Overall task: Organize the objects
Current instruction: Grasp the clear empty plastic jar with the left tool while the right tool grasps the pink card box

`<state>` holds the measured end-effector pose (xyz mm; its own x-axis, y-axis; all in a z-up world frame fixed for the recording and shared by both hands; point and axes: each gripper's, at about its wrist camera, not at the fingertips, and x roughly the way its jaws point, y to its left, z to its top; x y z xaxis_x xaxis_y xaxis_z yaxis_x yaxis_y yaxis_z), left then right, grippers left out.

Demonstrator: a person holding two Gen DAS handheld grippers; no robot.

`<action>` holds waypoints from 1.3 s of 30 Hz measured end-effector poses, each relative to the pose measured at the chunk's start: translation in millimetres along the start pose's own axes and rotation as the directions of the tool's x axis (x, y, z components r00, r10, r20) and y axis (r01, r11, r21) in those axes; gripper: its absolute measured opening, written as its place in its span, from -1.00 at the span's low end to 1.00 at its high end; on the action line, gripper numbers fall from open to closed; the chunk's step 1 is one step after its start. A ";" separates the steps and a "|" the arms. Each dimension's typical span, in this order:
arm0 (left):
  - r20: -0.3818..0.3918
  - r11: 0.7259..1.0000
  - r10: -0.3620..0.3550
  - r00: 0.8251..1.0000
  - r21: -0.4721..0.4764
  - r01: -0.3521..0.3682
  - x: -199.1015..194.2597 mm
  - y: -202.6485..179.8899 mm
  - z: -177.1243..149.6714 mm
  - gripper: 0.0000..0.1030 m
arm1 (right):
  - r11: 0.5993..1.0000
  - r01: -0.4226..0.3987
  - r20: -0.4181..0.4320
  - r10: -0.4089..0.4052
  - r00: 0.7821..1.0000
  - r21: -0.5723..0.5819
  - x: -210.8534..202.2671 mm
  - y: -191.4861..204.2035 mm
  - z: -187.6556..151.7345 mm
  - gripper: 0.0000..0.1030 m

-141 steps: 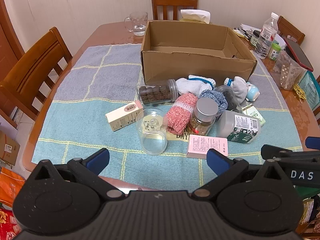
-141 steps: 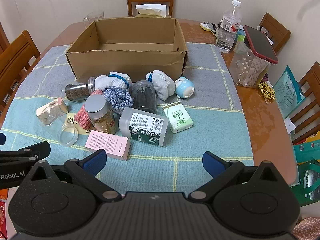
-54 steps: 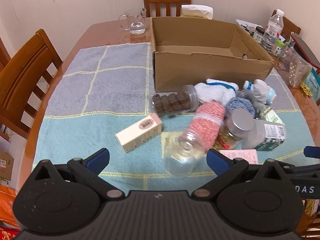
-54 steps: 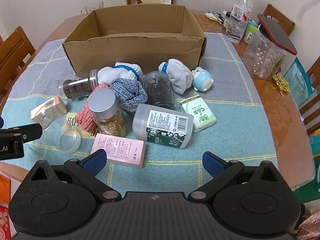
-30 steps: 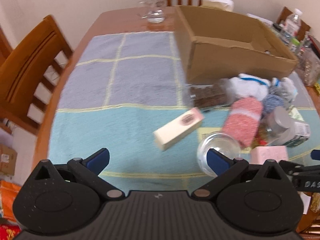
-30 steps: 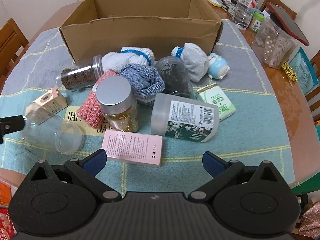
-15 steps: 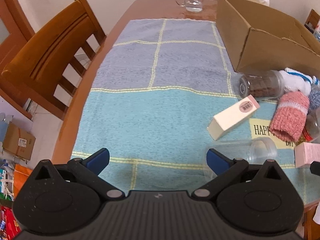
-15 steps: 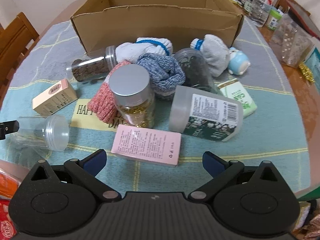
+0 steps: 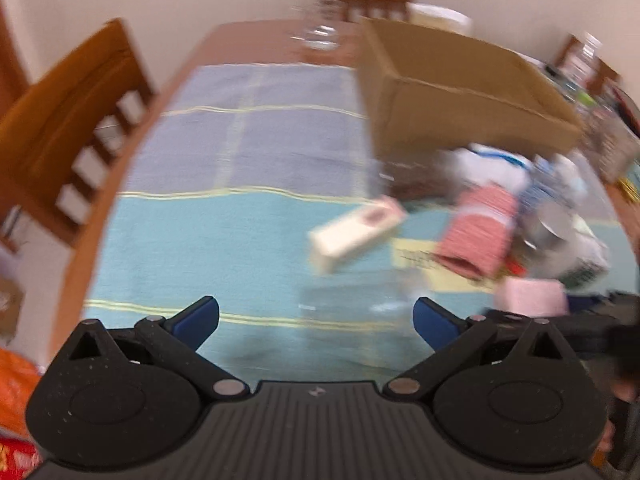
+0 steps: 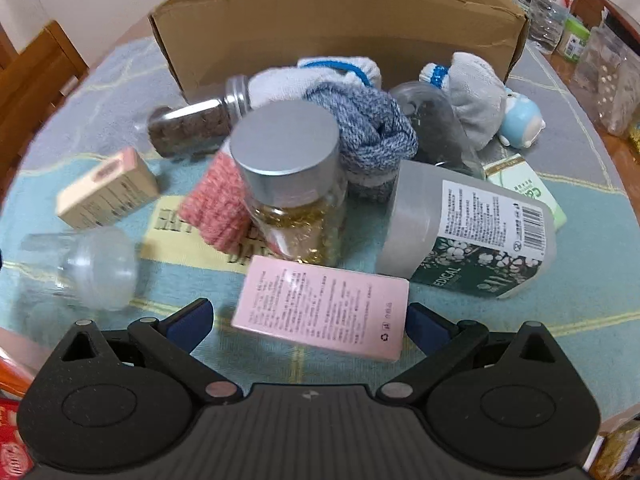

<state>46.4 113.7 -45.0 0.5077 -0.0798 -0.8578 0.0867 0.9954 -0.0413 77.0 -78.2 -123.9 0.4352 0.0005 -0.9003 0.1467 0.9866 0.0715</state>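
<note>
An open cardboard box [image 10: 340,28] stands at the back of the blue-green cloth [image 10: 580,304]. In front of it lies a heap: a silver-lidded jar [image 10: 292,184], a pink box [image 10: 324,306], a grey labelled bottle [image 10: 468,232], a clear empty jar [image 10: 88,268] on its side, a cream box [image 10: 106,190], rolled socks [image 10: 372,132]. My right gripper [image 10: 308,322] is open, its fingers on either side of the pink box. My left gripper [image 9: 316,318] is open over the cloth, just short of the clear jar [image 9: 360,296]. The left wrist view is blurred.
Wooden chairs [image 9: 68,128] stand around the table. A glass mug [image 9: 320,28] sits behind the cardboard box [image 9: 460,92]. Water bottles and a plastic container [image 10: 608,80] crowd the right edge. The cloth's left half [image 9: 224,152] is bare.
My right gripper has moved down and forward to the pink box. The left view has swung back to the right, and the heap has come back into it.
</note>
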 end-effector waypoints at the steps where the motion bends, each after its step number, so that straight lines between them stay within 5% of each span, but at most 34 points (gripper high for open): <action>1: -0.003 1.000 -0.014 1.000 0.017 0.014 3.0 -7.2 -2.0 0.99 | 1.000 0.006 -0.002 -0.006 1.000 -0.006 2.6 -0.2 -0.7 1.00; 12: -0.017 0.999 0.048 0.999 -0.002 -0.048 39.9 -30.3 -20.5 0.99 | 0.991 0.028 0.058 -0.020 0.998 -0.127 2.7 -16.5 -18.1 1.00; 26: -0.009 0.994 0.102 0.995 -0.029 -0.103 62.1 -28.7 -6.2 0.98 | 0.995 0.011 0.050 -0.006 0.999 -0.100 4.4 -4.8 -10.0 1.00; 39: -0.016 0.996 0.087 0.996 0.022 -0.087 63.7 -34.2 -3.6 0.76 | 0.994 0.055 0.061 -0.049 0.997 -0.092 -0.9 -4.1 -7.4 0.94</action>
<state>72.7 74.7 -100.1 0.4999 0.0082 -0.8660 0.0615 0.9971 0.0449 69.5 -81.0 -126.6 0.4812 -0.0581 -0.8747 0.0880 0.9960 -0.0177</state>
